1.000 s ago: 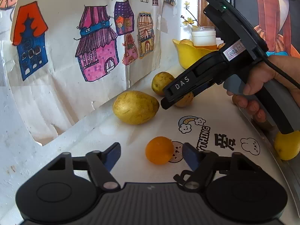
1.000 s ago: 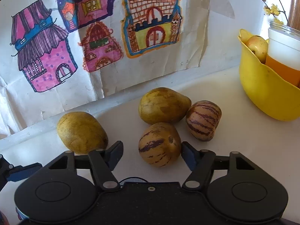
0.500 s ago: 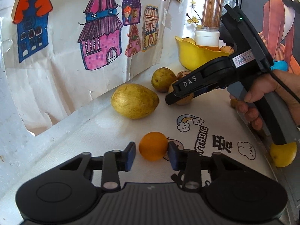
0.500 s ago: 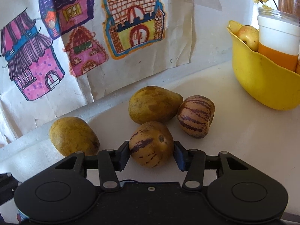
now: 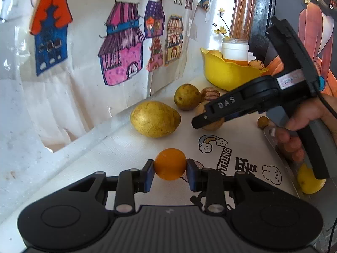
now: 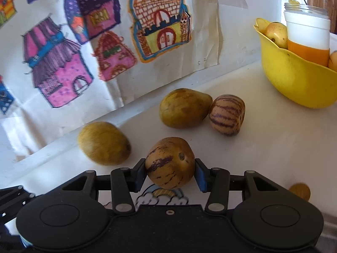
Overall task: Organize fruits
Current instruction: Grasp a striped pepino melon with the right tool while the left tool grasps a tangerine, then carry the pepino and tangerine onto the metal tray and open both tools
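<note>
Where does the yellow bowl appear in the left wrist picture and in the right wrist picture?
Left wrist view: the yellow bowl sits right of centre in the upper half, by the wall, behind the right gripper.
Right wrist view: the yellow bowl is at the right edge, upper half, partly cut off.
Shared landmark: the white and orange jar standing just behind the bowl.

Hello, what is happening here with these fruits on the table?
A person is sorting fruit with a handheld gripper in each hand. The left gripper is shut on a small orange. The right gripper has just been closing and now clamps a purple-striped fruit. Three more fruits, one striped and two plain yellow-green, lie on the white table. A yellow bowl already holding some fruit stands at the back right.
</note>
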The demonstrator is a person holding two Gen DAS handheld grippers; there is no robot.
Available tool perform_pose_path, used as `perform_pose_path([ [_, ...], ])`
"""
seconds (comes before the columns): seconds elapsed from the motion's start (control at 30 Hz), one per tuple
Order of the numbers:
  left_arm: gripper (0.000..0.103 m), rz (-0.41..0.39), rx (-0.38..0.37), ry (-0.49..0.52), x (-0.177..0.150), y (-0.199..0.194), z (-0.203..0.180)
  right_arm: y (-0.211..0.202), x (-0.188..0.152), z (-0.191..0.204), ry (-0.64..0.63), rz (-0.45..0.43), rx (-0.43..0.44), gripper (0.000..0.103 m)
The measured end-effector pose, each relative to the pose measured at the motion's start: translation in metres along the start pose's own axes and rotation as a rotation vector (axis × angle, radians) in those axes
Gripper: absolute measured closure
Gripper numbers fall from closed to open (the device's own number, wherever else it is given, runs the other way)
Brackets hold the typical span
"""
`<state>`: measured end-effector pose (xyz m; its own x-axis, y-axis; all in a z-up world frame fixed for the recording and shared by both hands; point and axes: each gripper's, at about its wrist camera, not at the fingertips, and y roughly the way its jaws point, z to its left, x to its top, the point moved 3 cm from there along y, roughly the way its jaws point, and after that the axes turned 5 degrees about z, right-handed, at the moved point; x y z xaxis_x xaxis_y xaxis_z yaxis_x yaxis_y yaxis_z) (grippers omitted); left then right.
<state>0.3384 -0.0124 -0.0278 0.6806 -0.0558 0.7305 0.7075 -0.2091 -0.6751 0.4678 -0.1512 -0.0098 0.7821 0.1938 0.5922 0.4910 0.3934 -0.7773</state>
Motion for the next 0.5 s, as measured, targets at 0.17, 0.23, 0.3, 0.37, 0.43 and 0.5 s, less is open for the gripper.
perform_pose_path([
  [0.17, 0.067, -0.011, 0.007, 0.000, 0.000, -0.012, -0.005, -0.031, -0.015, -0.005, 0.016, -0.032, 0.054, 0.053],
  [0.23, 0.067, -0.018, 0.007, 0.004, 0.000, -0.017, -0.010, -0.045, -0.022, -0.011, 0.034, -0.046, 0.070, 0.053],
  [0.3, 0.067, -0.022, 0.002, 0.009, 0.000, -0.022, -0.016, -0.060, -0.028, -0.018, 0.045, -0.062, 0.078, 0.053],
  [0.37, 0.067, -0.027, -0.007, 0.013, 0.001, -0.026, -0.024, -0.073, -0.033, -0.026, 0.046, -0.080, 0.077, 0.053],
  [0.43, 0.067, -0.026, -0.026, 0.010, 0.001, -0.030, -0.033, -0.090, -0.042, -0.034, 0.049, -0.101, 0.074, 0.053],
  [0.5, 0.067, -0.030, -0.043, 0.010, 0.003, -0.035, -0.043, -0.107, -0.051, -0.042, 0.057, -0.119, 0.075, 0.053],
])
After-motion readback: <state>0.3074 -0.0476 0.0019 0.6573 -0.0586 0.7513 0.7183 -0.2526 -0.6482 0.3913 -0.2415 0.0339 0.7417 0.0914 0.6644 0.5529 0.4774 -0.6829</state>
